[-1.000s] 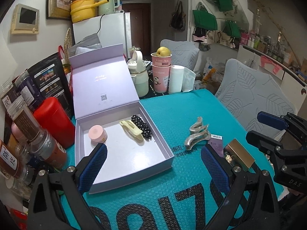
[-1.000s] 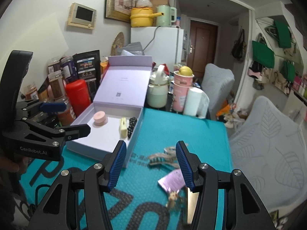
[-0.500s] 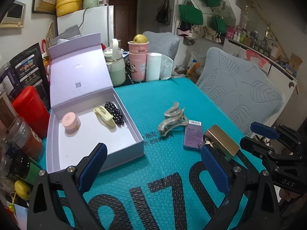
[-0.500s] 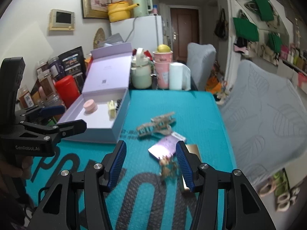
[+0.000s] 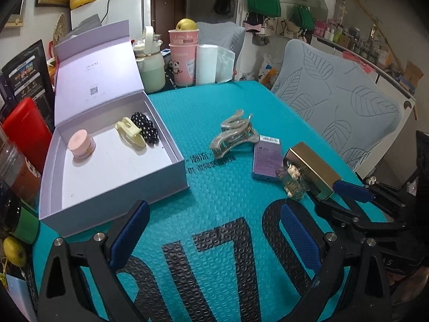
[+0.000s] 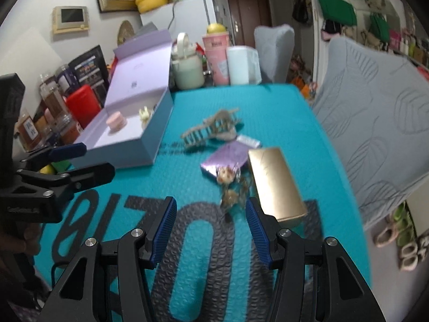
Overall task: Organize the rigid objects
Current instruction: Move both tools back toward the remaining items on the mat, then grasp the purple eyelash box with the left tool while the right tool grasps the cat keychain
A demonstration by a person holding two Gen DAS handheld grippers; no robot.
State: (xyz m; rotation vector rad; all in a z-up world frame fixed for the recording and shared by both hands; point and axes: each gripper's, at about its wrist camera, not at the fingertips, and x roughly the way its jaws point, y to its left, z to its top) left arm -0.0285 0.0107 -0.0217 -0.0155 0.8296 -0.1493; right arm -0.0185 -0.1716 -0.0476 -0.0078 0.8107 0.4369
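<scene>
A teal bubble-textured mat (image 5: 236,112) with black lettering covers the counter. An open lilac box (image 5: 112,171) holds a pink jar (image 5: 81,145), a pale yellow clip (image 5: 128,132) and a black white-dotted clip (image 5: 146,128). Beside it lie a beige claw clip (image 5: 233,134), a purple card (image 5: 266,158) and a gold box (image 5: 312,170).

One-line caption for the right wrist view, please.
Open right gripper above teal mat, facing small hairpin, gold box and purple card.

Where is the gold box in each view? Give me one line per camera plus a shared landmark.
Left wrist view: the gold box lies at right of centre on the teal mat, just right of the purple card.
Right wrist view: the gold box lies right of centre, ahead of the right gripper.
Shared landmark: the open lilac box, on the left in both.
</scene>
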